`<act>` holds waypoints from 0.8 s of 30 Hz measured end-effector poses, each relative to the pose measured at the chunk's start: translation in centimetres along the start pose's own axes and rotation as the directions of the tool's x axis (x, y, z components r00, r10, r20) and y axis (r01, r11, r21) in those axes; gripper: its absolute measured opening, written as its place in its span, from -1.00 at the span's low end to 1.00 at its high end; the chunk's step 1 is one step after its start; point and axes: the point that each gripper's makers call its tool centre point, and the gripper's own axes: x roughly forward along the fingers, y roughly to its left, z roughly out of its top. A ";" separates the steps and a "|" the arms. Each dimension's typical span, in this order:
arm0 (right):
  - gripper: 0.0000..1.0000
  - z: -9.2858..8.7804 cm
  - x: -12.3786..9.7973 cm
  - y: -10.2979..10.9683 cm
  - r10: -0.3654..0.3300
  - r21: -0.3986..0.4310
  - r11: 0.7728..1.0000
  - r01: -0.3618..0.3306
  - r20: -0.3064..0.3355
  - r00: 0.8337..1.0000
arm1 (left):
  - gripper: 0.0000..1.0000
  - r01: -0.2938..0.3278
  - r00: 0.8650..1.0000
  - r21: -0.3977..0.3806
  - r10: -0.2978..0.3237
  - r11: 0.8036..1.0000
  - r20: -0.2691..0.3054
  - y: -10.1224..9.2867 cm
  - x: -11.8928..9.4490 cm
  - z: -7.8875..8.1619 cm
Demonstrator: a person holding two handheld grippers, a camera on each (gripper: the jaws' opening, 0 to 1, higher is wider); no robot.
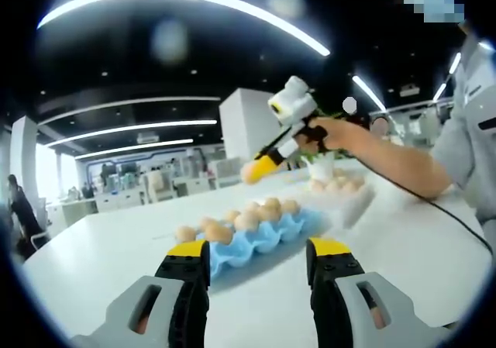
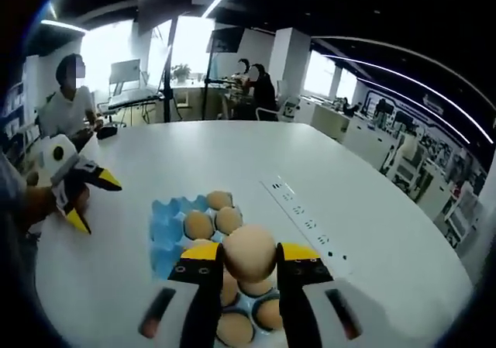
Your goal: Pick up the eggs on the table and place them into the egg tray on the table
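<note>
A blue egg tray lies on the white table with several brown eggs in it. My left gripper hangs open just short of the tray, nothing between its yellow tips. In the right gripper view, my right gripper is shut on a brown egg, held above the tray and its eggs. From the left gripper view, a hand holds that right gripper above the tray's far side with the egg at its tip. The left gripper sits open at the tray's left.
A clear container with more eggs stands behind the tray. A white power strip lies on the table right of the tray. People sit at desks beyond the table's far edge. A cable trails from the person's arm.
</note>
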 end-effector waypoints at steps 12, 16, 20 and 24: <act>-0.43 2.4 1.5 1.7 0.044 -0.010 0.999 -0.044 0.049 0.998 | 0.00 -0.003 1.000 -0.006 0.003 1.000 -0.003 0.1 -0.1 -0.1; -0.43 3.0 2.0 2.1 0.046 -0.016 0.999 -0.045 0.072 0.996 | 0.00 -0.002 1.000 -0.008 0.002 1.000 -0.003 0.1 0.0 -0.2; -0.43 3.5 2.9 3.0 0.059 -0.035 0.998 -0.056 0.086 0.995 | 0.00 -0.003 1.000 -0.009 0.003 1.000 -0.004 0.1 0.0 -0.2; -0.43 3.5 3.5 3.5 0.069 -0.043 0.997 -0.066 0.086 0.994 | 0.00 -0.004 1.000 -0.008 0.004 1.000 -0.004 0.2 -0.1 -0.2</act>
